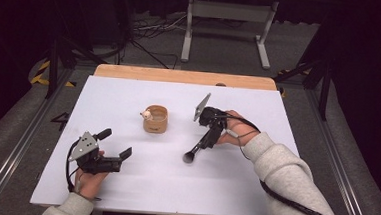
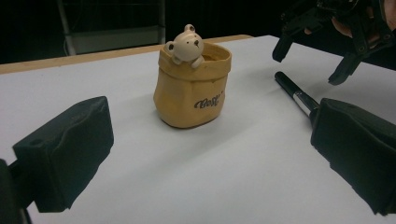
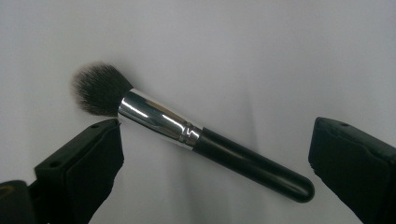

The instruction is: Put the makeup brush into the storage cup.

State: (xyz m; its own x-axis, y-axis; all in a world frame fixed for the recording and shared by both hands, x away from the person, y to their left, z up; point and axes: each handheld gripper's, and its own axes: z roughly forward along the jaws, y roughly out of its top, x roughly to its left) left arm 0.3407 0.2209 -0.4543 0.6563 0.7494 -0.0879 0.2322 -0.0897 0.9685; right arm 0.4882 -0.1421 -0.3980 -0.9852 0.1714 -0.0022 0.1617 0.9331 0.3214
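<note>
A makeup brush [image 3: 187, 135] with dark bristles, a silver ferrule and a black handle lies flat on the white table [image 1: 138, 184]. My right gripper [image 3: 215, 140] hangs over it, open, one jaw on each side and neither touching it. In the high view the brush [image 1: 194, 152] lies right of centre, under the right gripper [image 1: 210, 134]. A yellow sack-shaped pot [image 2: 191, 88] with a small bear on its rim stands upright at mid-table [image 1: 155, 119]. My left gripper [image 1: 115, 143] rests near the front left, open and holding nothing, and faces the pot.
The wooden table edge [image 1: 180, 76] runs along the far side. Beyond it a white metal stand [image 1: 228, 24] and cables lie on the floor. The left gripper view shows the brush handle [image 2: 294, 93] and the right gripper [image 2: 336, 37] to the right of the pot.
</note>
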